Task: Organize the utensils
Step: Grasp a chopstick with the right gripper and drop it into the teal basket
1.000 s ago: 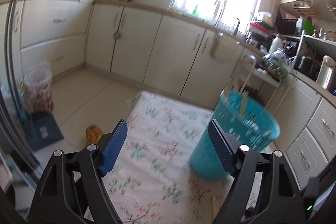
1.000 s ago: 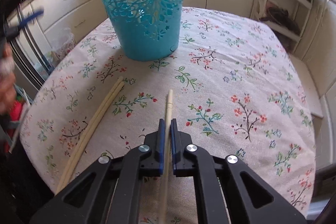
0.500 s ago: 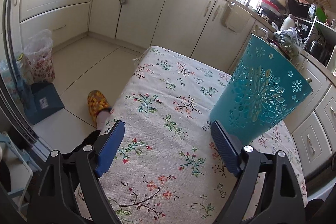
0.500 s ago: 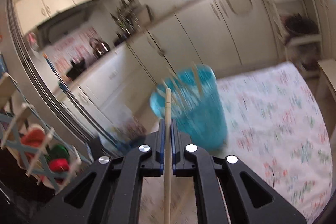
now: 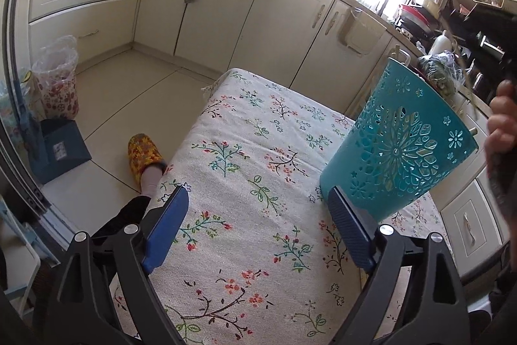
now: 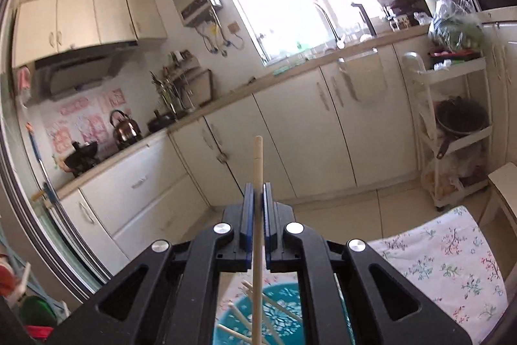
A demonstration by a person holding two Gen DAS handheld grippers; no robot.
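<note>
The right hand-held gripper [image 6: 257,193], clamped on a wooden chopstick [image 6: 258,215] running along its fingers, hangs above the teal perforated basket [image 6: 281,316] with chopsticks inside, while the left hand-held gripper [image 5: 258,228], jaws apart and empty, waits beside that basket [image 5: 397,147] on the floral-clothed surface [image 5: 258,151].

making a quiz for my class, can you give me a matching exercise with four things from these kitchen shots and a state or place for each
Things:
1. left gripper
2. right gripper
3. teal basket
4. yellow slipper

States or places:
A. on the floor beside the table
B. shut on a chopstick
C. standing on the floral tablecloth
D. open, nothing between the fingers

Pairs: 1-D, 2-B, 3-C, 4-A
</note>
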